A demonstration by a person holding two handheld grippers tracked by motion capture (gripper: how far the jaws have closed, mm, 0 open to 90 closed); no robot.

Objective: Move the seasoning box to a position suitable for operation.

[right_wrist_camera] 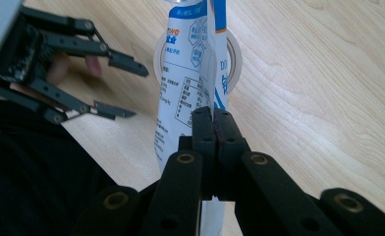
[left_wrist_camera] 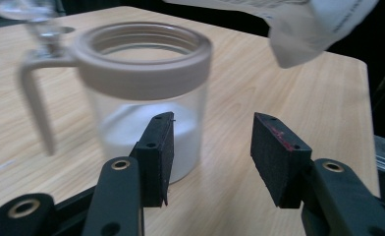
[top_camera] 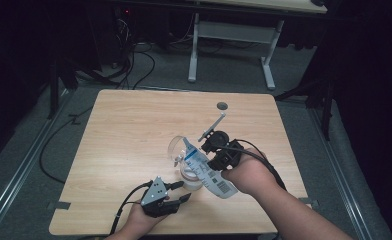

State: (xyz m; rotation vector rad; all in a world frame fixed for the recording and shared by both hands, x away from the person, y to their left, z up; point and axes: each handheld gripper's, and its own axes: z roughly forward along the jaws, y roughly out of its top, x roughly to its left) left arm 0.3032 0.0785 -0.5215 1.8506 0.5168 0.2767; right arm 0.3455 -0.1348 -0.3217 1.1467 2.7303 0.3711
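A clear jar [top_camera: 190, 176] with a beige rim stands near the table's front middle, its clear hinged lid [top_camera: 176, 147] flipped open. In the left gripper view the jar [left_wrist_camera: 146, 98] holds white powder at its bottom. My right gripper [top_camera: 211, 159] is shut on a white-and-blue printed bag [top_camera: 207, 171], held tilted with one end over the jar's mouth. The right gripper view has the jaws [right_wrist_camera: 212, 130] pinching the bag [right_wrist_camera: 183, 83] above the jar rim [right_wrist_camera: 235, 59]. My left gripper [top_camera: 184, 191] is open just short of the jar, nothing between its pads [left_wrist_camera: 212, 157].
A small grey disc [top_camera: 222, 105] lies on the wooden table [top_camera: 129, 125] near its far edge. Behind the table stands a white-framed desk [top_camera: 231, 35], with cables [top_camera: 134, 65] on the floor. The table's left half is bare wood.
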